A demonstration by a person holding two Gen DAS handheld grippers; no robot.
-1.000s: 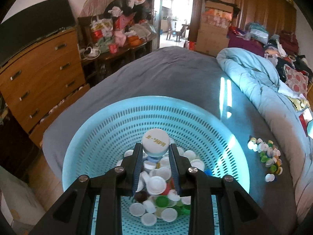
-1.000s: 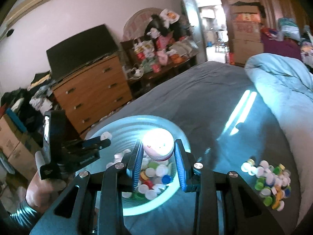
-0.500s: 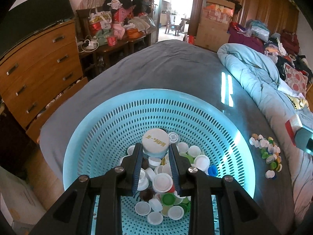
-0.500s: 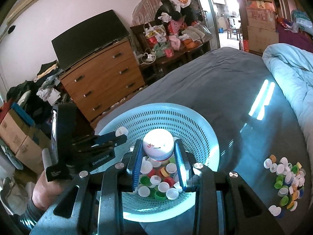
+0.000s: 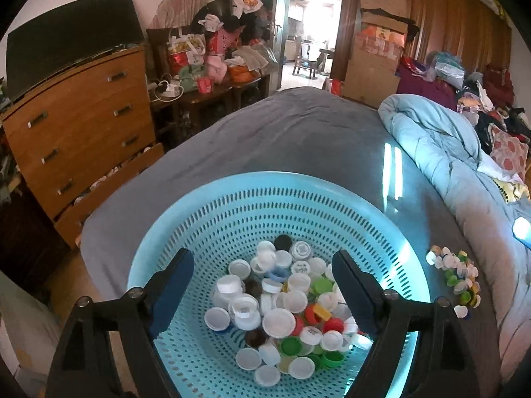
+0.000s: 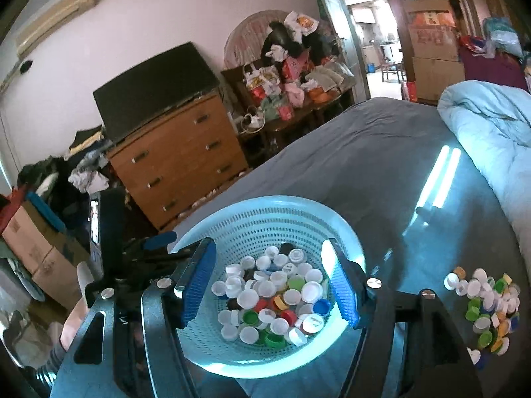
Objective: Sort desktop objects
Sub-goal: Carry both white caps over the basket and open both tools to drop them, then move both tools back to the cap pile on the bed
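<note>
From the left wrist view, we saw the left gripper (image 5: 262, 285) poised directly over the blue basket (image 5: 186, 219), its jaws opening wide with nothing pinched between them; only the heap of bottle caps (image 5: 282, 308) in the basket bottom showed in the gap. The relation that mattered for us lay off to the right: the loose pile of caps (image 5: 456, 282) still waiting on the bed's glossy dark surface (image 5: 408, 199), just outside the basket rim and well to the right of these jaws. These caps are small discs with no long axis to line up on.

From the right wrist view, we found the right gripper (image 6: 272, 278) also above the basket (image 6: 332, 212), its jaws opening and released, empty, with the basket's caps (image 6: 275, 298) below them. The unsorted pile (image 6: 488, 308) sat to the right of the right-hand jaw, on the bed beside the basket. The left gripper (image 6: 146, 252) and the hand (image 6: 76, 318) holding it showed on the far left, across the basket from that pile. We judged the right hand clearly the nearer one for the next pick, needing a swing rightward and down.
</note>
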